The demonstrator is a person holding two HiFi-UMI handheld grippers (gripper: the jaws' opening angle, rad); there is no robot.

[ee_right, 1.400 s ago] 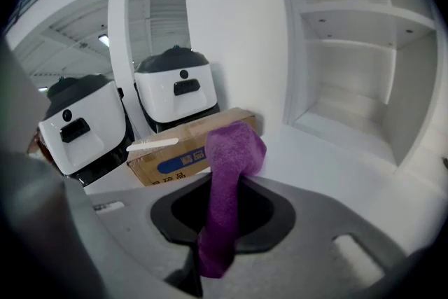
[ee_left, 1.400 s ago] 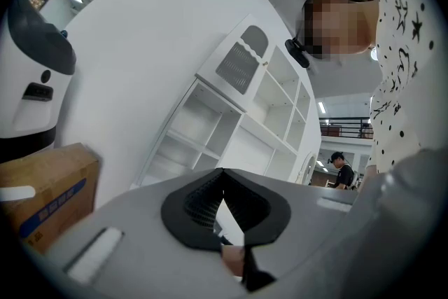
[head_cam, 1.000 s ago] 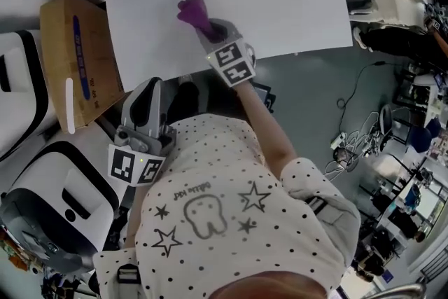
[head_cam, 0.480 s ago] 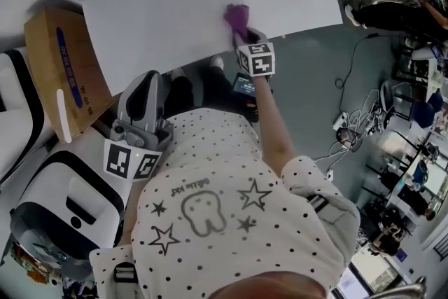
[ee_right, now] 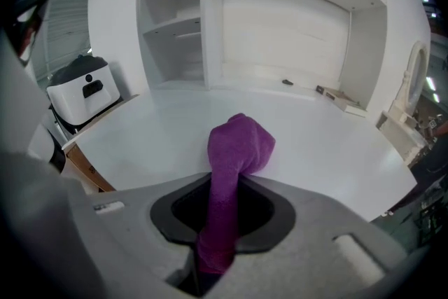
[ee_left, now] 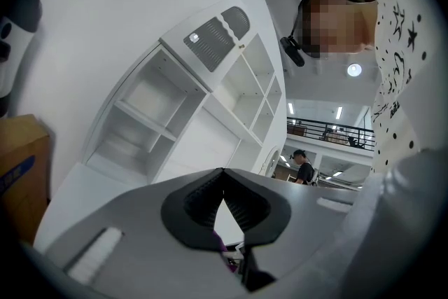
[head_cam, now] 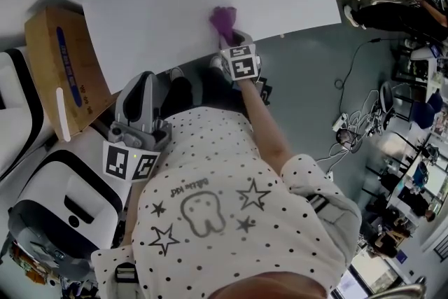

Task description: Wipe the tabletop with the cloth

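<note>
Cloth (ee_right: 235,171) is clamped in the right gripper (ee_right: 222,219), its bunched end apparently pressed on the tabletop (head_cam: 175,3) near the front edge; too light a pinch could let it drag free. The left gripper (ee_left: 222,177) is empty, jaws meeting.

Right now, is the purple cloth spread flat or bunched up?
Bunched up: the fuzzy purple cloth is a rolled lump pinched in the right gripper, jaws shut, over the white tabletop.
</note>
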